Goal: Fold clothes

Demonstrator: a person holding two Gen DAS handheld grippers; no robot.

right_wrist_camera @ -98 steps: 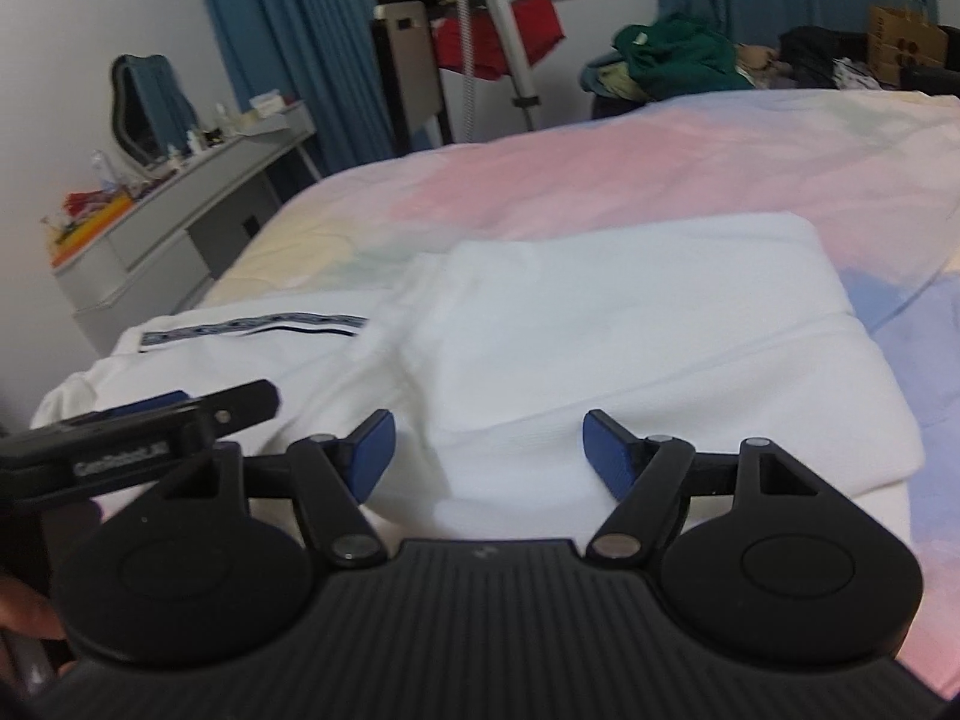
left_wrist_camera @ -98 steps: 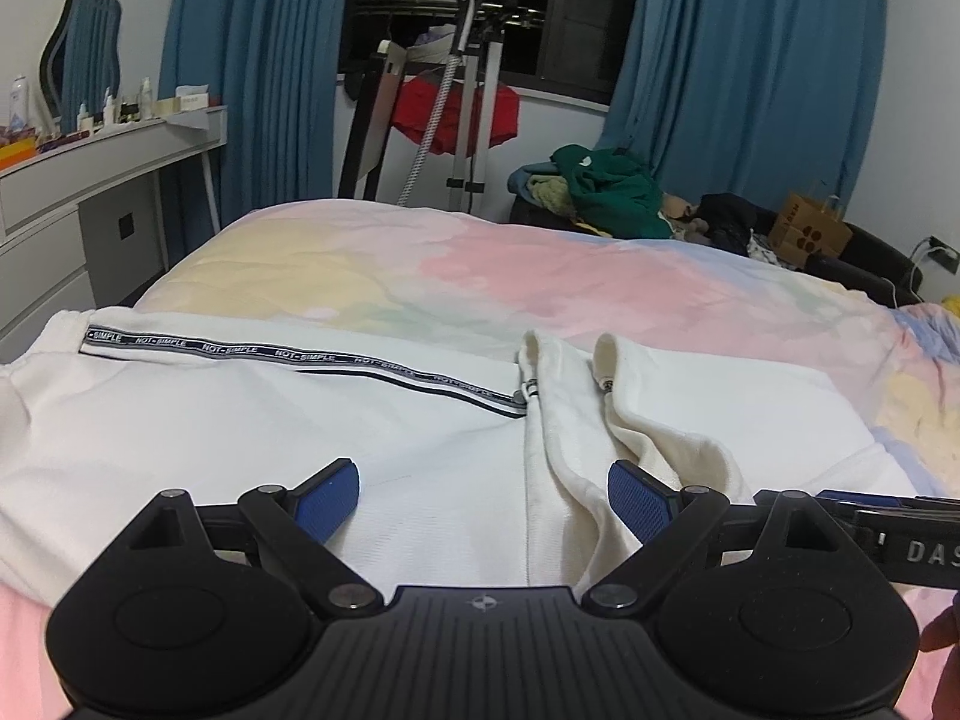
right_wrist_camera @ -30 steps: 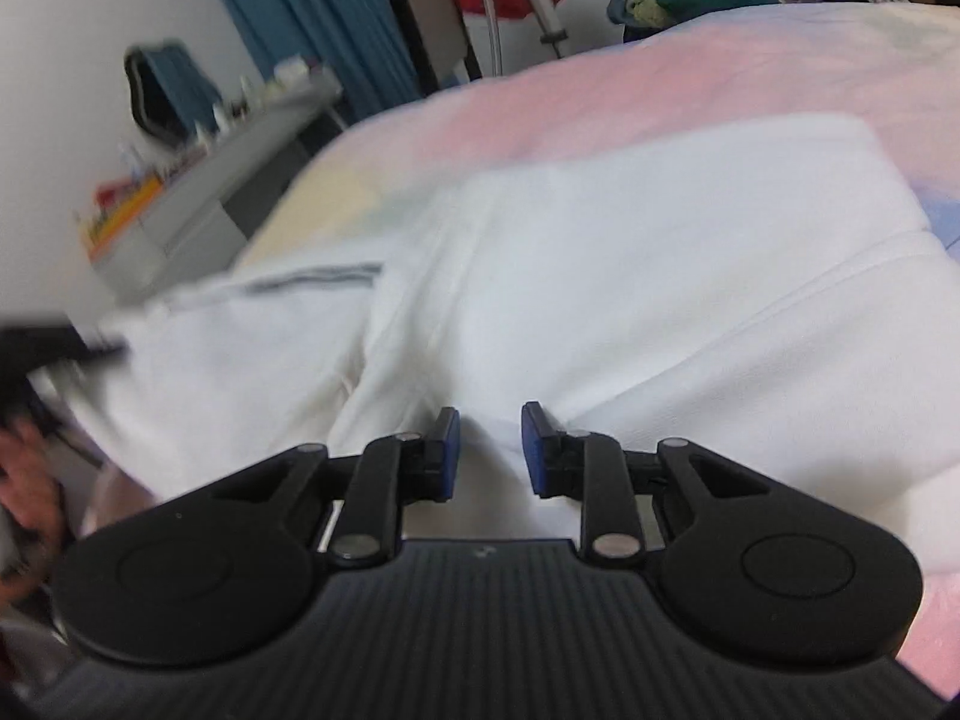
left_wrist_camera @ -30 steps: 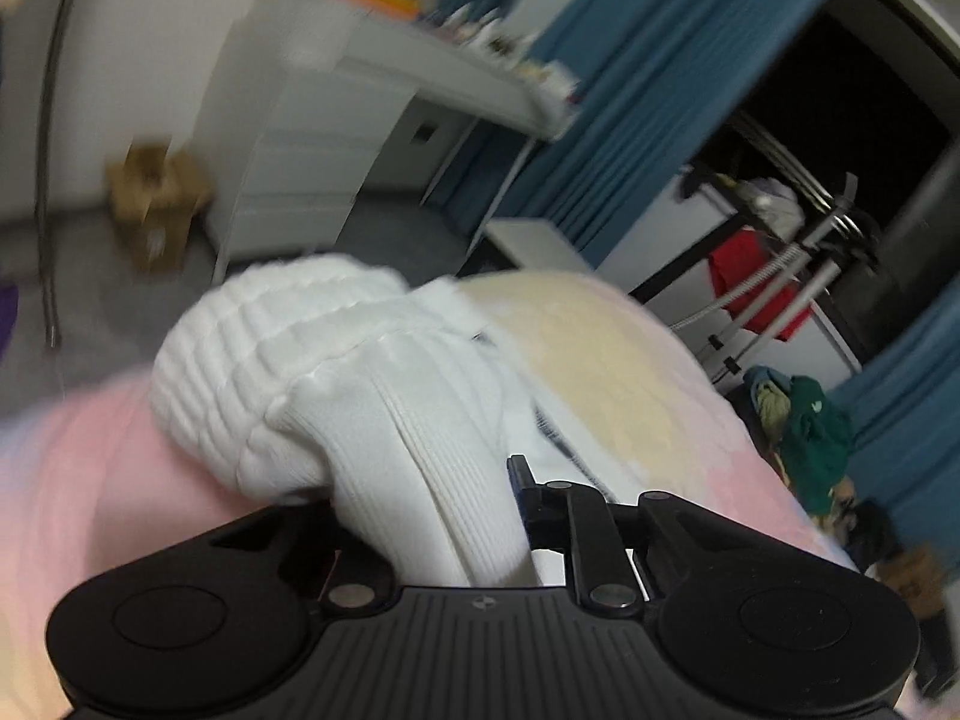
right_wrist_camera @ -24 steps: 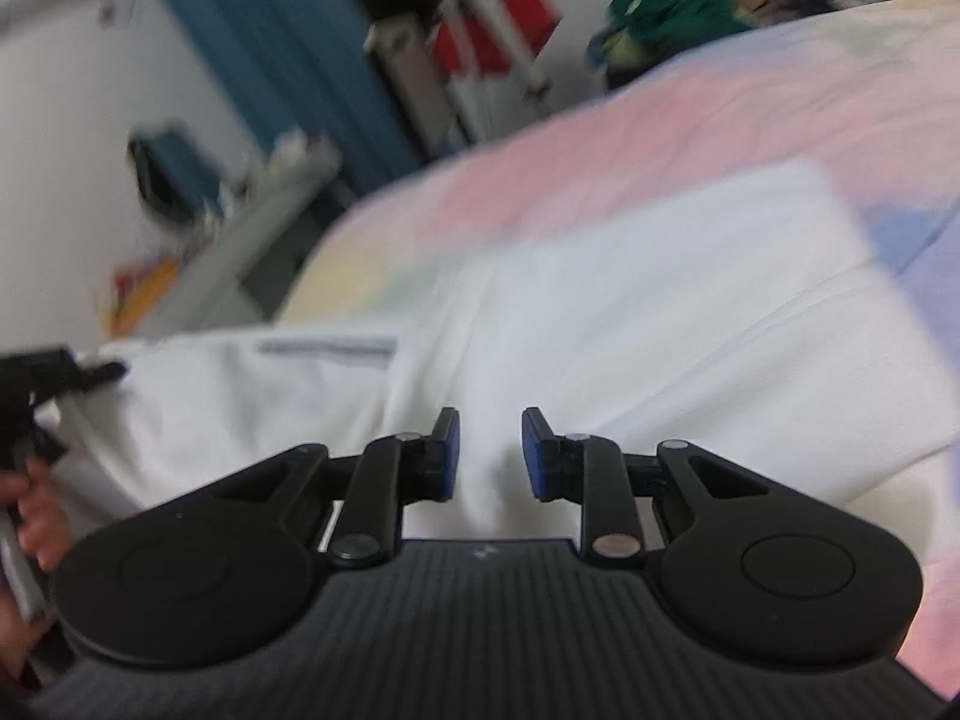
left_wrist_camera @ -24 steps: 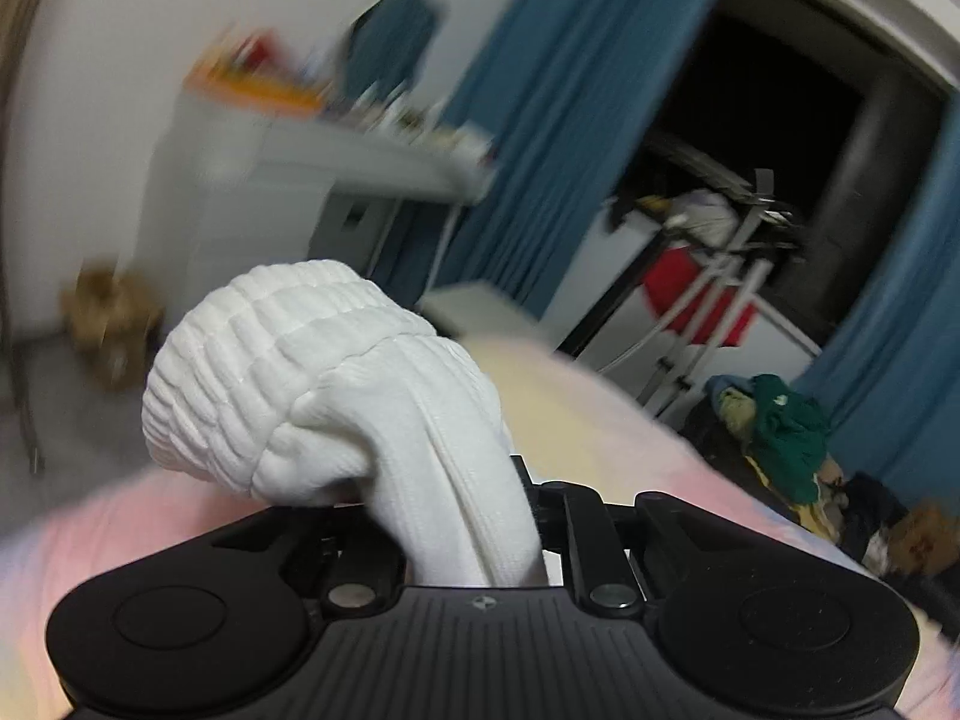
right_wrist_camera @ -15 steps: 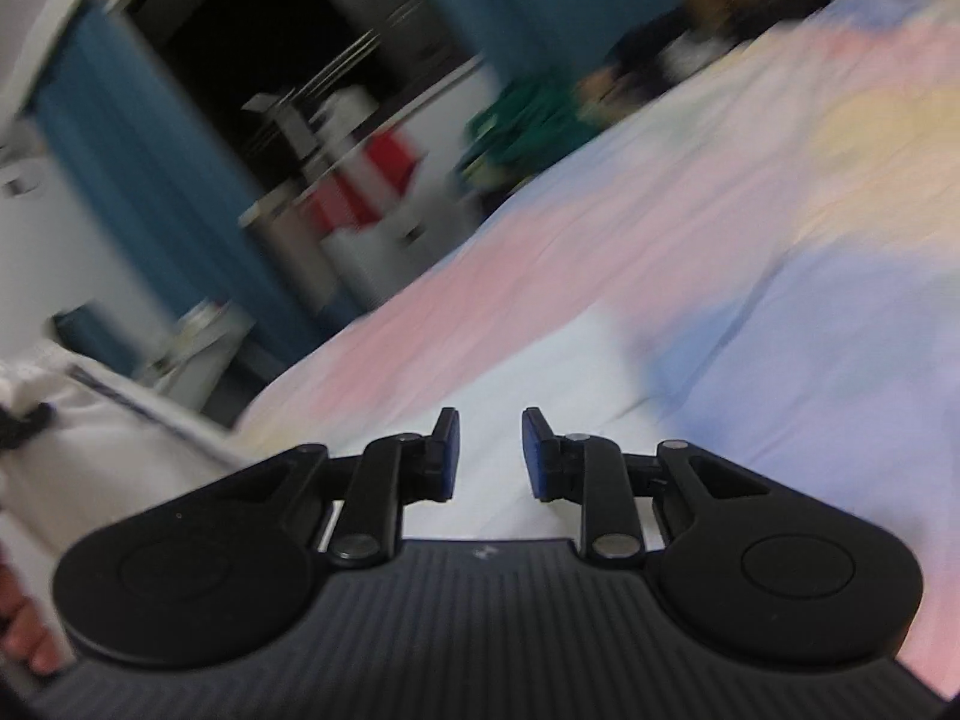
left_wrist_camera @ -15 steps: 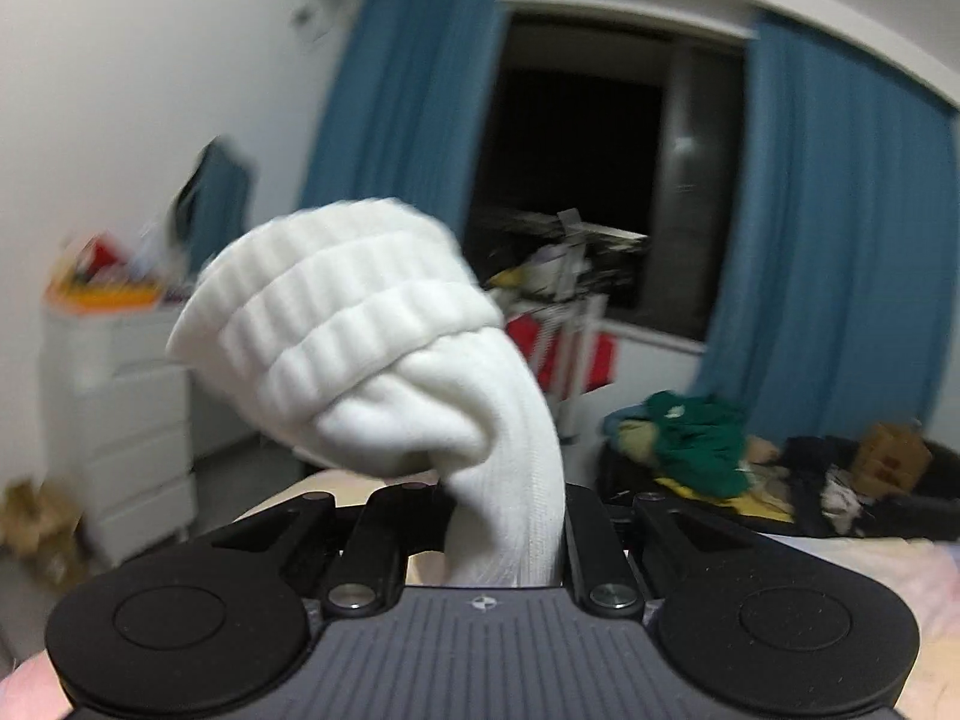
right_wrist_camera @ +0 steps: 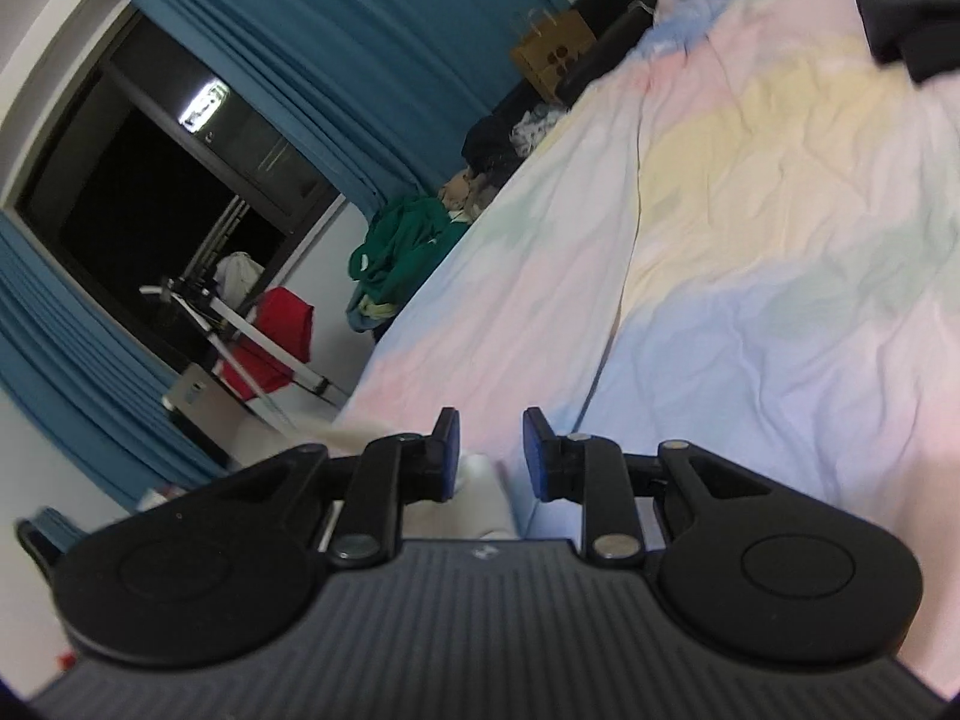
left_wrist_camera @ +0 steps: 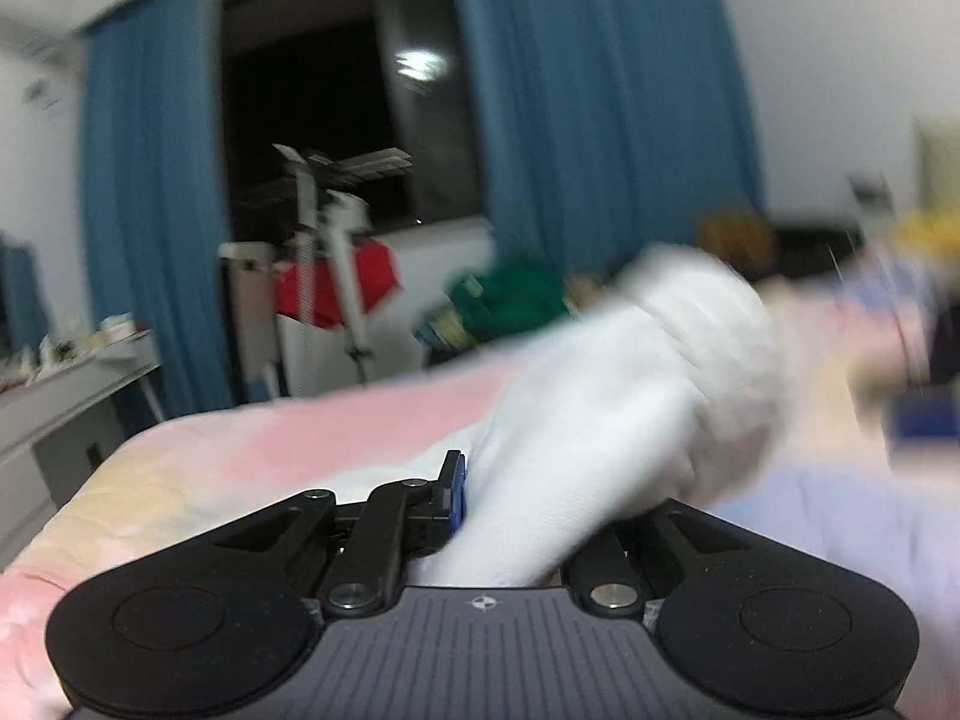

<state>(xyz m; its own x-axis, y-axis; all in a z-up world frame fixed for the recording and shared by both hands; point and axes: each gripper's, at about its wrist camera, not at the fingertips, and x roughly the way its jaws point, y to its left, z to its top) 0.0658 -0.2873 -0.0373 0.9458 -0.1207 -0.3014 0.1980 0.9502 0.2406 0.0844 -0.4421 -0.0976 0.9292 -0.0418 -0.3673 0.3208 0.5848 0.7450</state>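
While the left gripper (left_wrist_camera: 516,498) clamps the white garment's ribbed cuff (left_wrist_camera: 690,360), which trails rightward over the bed (left_wrist_camera: 252,456), the right gripper (right_wrist_camera: 487,456) stands slightly parted, apparently empty.

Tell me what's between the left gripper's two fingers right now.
In the left wrist view, the left gripper is shut on a bunched fold of the white ribbed garment, which fills the gap and bulges out ahead, over the pastel bedspread.

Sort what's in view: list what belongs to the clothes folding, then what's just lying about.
Belongs to the job:
- white garment, bunched and clamped in the left tool
- right tool
- pastel bedspread

Lying about:
- green clothes pile
- red cloth on the rack
- brown paper bag
- blue curtains
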